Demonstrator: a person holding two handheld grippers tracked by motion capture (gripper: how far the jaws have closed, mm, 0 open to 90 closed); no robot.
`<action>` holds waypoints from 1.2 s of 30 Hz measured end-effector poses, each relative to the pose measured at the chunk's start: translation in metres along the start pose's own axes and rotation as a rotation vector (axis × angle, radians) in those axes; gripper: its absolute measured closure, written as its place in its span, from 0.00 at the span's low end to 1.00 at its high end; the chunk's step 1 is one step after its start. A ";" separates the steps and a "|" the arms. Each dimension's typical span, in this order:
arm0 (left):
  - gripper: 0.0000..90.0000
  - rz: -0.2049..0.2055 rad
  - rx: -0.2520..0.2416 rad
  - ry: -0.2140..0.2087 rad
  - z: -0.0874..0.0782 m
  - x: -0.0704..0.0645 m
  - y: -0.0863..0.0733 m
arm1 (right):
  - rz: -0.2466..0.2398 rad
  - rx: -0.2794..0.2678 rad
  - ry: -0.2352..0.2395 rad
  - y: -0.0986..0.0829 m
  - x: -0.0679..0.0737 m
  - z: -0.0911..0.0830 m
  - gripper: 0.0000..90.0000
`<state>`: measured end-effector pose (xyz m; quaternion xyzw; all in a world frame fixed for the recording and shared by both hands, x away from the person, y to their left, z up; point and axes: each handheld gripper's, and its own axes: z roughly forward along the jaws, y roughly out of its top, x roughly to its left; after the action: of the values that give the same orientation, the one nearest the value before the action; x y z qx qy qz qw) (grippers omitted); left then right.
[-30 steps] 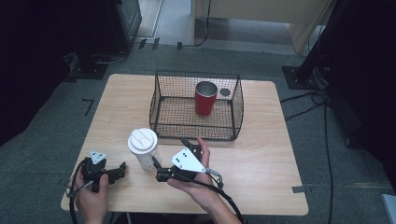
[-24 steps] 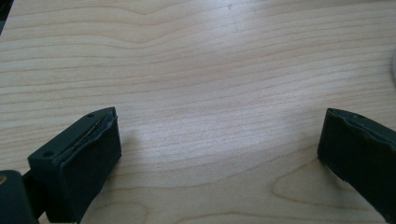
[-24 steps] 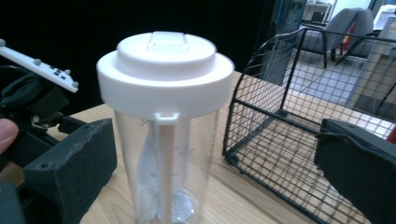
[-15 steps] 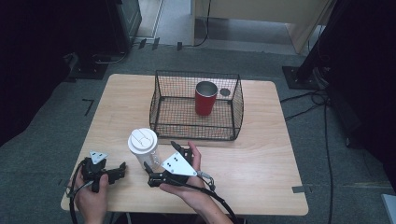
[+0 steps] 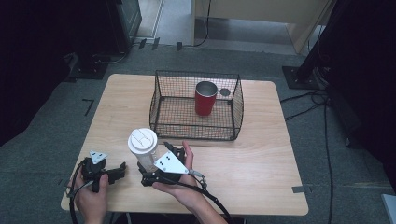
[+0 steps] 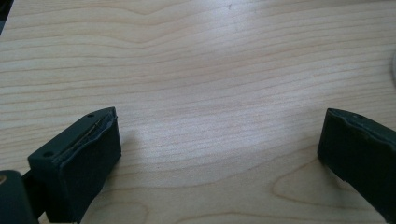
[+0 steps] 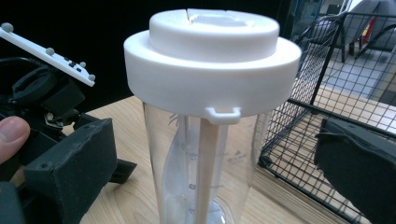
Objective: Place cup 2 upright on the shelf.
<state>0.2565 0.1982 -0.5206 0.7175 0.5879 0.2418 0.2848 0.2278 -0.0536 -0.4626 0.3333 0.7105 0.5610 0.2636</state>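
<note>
A clear tumbler (image 5: 142, 145) with a white lid stands upright on the wooden table (image 5: 261, 154), in front of the wire basket. My right gripper (image 5: 155, 164) is open, its jaws on either side of the tumbler's lower body. In the right gripper view the tumbler (image 7: 210, 93) stands between the two jaws of my right gripper (image 7: 210, 177), with a gap on both sides. My left gripper (image 5: 116, 171) rests low near the table's front left corner, to the left of the tumbler. It is open over bare wood (image 6: 219, 154) and has nothing in it.
A black wire basket (image 5: 191, 137) stands at the middle of the table with a red cup (image 5: 205, 98) upright inside it. Its front wall (image 7: 327, 93) is close behind the tumbler. The left gripper's body (image 7: 46, 93) sits just beyond the tumbler.
My right gripper has moved left to the tumbler, so that its open jaws now stand on either side of it. The left gripper has stayed still.
</note>
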 end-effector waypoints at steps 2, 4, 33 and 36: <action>0.00 0.000 0.000 0.000 0.000 0.000 0.000 | -0.001 0.000 -0.001 0.000 0.000 0.002 0.00; 0.00 0.000 0.000 0.000 0.000 0.000 0.000 | 0.006 0.004 -0.001 -0.001 0.001 0.006 0.00; 0.00 0.000 0.000 0.000 0.000 0.000 0.000 | -0.038 -0.024 -0.002 0.002 0.007 0.033 0.18; 0.00 0.000 0.000 0.000 0.000 0.000 0.000 | -0.034 -0.033 -0.009 0.004 0.007 0.031 0.18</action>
<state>0.2565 0.1983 -0.5206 0.7176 0.5879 0.2417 0.2848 0.2472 -0.0281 -0.4664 0.3189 0.7055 0.5667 0.2818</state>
